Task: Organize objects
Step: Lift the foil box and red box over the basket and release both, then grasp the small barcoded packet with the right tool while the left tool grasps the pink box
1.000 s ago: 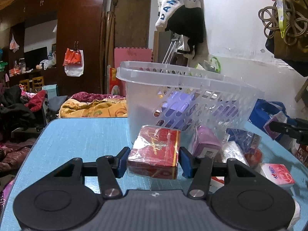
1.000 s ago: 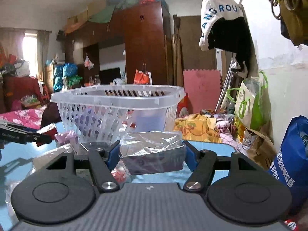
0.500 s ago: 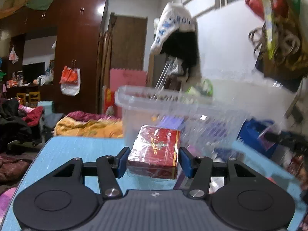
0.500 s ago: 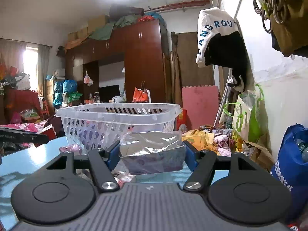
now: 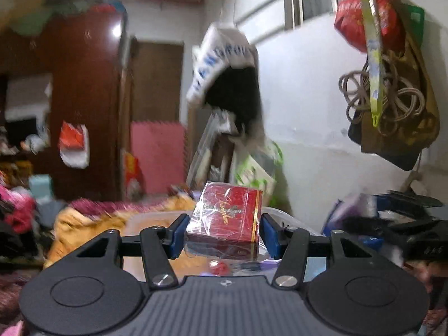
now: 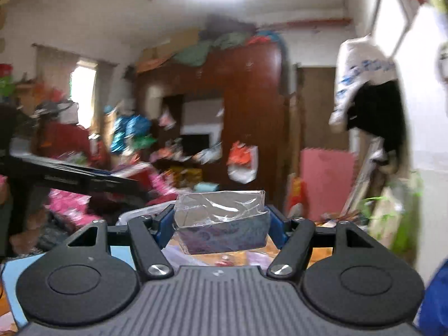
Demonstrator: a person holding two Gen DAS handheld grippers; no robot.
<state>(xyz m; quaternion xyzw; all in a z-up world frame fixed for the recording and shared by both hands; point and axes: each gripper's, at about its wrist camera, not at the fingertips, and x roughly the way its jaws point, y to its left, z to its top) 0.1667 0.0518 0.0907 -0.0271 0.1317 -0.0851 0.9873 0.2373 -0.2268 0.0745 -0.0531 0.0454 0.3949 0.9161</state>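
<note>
My left gripper (image 5: 224,233) is shut on a red box (image 5: 226,218) wrapped in clear film and holds it high, just above the rim of the clear plastic basket (image 5: 280,213). My right gripper (image 6: 219,228) is shut on a purple-grey packet (image 6: 221,231) in shiny clear wrap, also raised above the basket rim (image 6: 145,210). The other gripper shows as a dark blurred bar at the right of the left wrist view (image 5: 406,224) and at the left of the right wrist view (image 6: 70,173).
The blue table (image 6: 16,277) shows at the lower left below the right gripper. Small items lie inside the basket below the red box. A white wall with hanging bags (image 5: 392,84) is to the right. Wardrobes (image 6: 246,117) and clutter fill the room behind.
Both grippers have risen with their loads from table level to above the basket rim. The basket has dropped low in both views, and the views are blurred by motion.
</note>
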